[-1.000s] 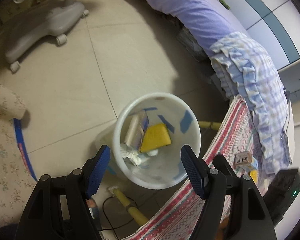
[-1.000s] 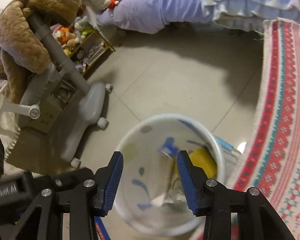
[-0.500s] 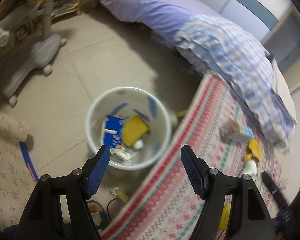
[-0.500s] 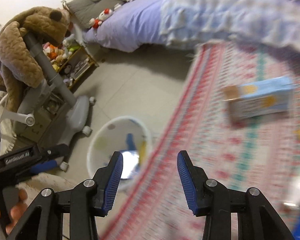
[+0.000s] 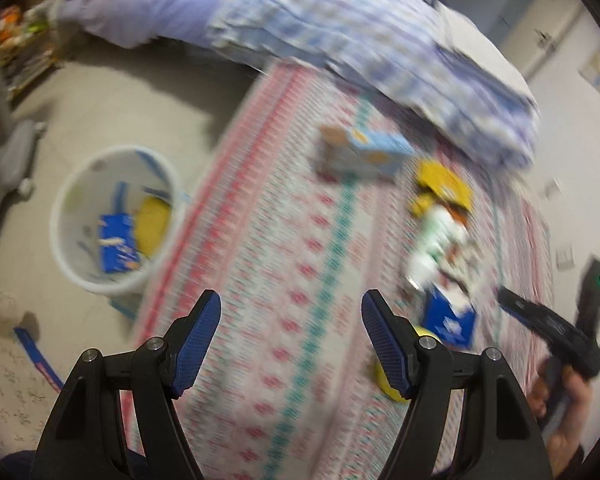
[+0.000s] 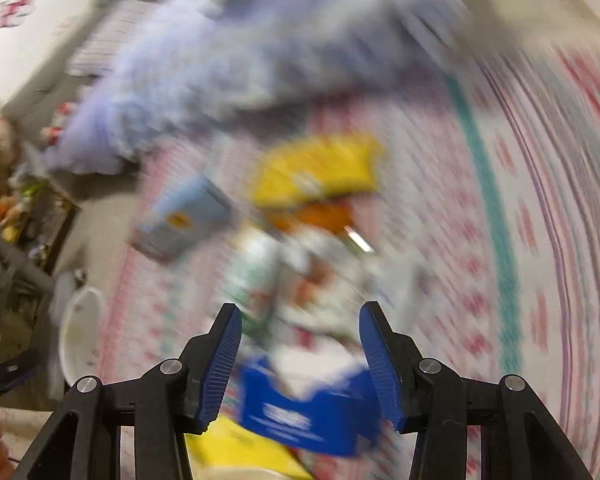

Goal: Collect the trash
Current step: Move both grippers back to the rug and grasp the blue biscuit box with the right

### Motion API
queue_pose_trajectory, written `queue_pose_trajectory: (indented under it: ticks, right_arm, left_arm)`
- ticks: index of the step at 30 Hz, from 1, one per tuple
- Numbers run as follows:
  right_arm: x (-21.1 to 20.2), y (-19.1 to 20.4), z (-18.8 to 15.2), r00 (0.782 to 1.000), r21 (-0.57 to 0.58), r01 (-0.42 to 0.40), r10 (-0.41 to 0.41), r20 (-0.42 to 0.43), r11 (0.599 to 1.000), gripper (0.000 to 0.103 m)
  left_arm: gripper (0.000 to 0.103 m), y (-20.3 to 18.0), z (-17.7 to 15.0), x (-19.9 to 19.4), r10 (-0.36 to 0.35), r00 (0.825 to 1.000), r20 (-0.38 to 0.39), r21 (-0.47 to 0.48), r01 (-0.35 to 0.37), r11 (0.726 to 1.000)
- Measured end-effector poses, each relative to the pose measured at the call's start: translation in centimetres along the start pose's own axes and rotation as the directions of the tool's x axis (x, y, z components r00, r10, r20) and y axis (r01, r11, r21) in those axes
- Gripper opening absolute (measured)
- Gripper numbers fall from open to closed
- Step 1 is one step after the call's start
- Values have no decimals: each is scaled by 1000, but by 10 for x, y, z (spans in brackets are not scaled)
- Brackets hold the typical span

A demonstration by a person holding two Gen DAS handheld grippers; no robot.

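Jaws of right hand-held gripper [image 6: 300, 354] apart, empty, above blue box [image 6: 306, 412].

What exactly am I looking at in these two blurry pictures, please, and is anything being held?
Each picture comes from a camera mounted on a hand-held two-finger tool, looking along its blue fingers. No robot: a person carries one in each hand. The left tool is open and empty above a patterned rug. Beside the rug stands a white bin already holding trash. On the rug lie a light blue carton, a yellow wrapper and a dark blue box. The right tool, jaws just opened wider, holds nothing and looks over that pile.
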State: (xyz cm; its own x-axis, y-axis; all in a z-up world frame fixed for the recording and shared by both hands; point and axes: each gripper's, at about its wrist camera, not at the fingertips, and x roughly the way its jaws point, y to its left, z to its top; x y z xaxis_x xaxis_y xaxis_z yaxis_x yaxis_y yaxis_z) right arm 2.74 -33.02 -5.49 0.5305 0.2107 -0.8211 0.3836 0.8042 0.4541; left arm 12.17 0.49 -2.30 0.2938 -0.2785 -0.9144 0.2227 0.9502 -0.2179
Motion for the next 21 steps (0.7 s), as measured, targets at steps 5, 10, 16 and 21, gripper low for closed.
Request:
queue_pose_trajectory:
  ticks: [5,10,16,21]
  right_arm:
    - [19,-4,-11,992,-97,11,-23,-121,995,54]
    - [32,7,-27,978,-212,14,-57,-198,977,54]
    - [24,50,-58,975,-594,62,-177,-137,802,57]
    - [43,70,-80,960,-715,31,-221,-174,698,57]
  left_arm:
    - [76,-41,-18,17,-16,998,-62,113,23,993]
    - [75,-39,-13,25,-13,997,-78,92,21,996]
    - [75,-29,-6,32,12,996,-84,64,-7,998]
    - [75,-30,-4,37,9,995,-96,68,-2,998]
